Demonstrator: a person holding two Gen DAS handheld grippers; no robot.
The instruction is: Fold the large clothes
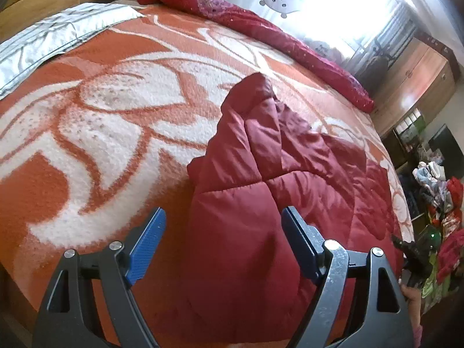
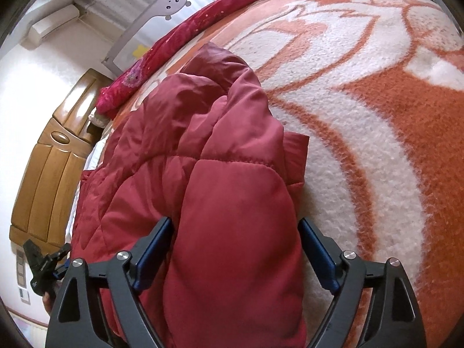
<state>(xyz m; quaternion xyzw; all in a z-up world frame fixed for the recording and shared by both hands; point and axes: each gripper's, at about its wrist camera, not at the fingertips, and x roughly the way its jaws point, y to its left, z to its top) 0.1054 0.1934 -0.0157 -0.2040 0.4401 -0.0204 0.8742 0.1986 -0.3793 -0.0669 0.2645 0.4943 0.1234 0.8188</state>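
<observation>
Left wrist view, left to right:
- Striped grey pillow [image 1: 49,40], smooth sheen, at the bed's far left corner.
- Bed blanket [image 1: 101,121], fuzzy pile, orange with white flower pattern, covering the bed.
- Left gripper [image 1: 223,226], black frame, ribbed blue pads, jaws spread wide; the right pad lies against the jacket, the left pad is clear of it above the blanket.
- Red quilted jacket [image 1: 255,174], puffy, glossy, stitched panels, folded into a long bundle on the blanket.
- Rolled crimson quilt [image 1: 261,26], sequinned, along the far edge of the bed.
- Heap of mixed clothes [image 1: 443,203] beside the bed, far right.

Right wrist view:
- Wooden headboard [image 2: 49,168], carved panels.
- Right gripper [image 2: 235,240], jaws spread, straddling the jacket's padded end; whether the pads press it cannot be told.
</observation>
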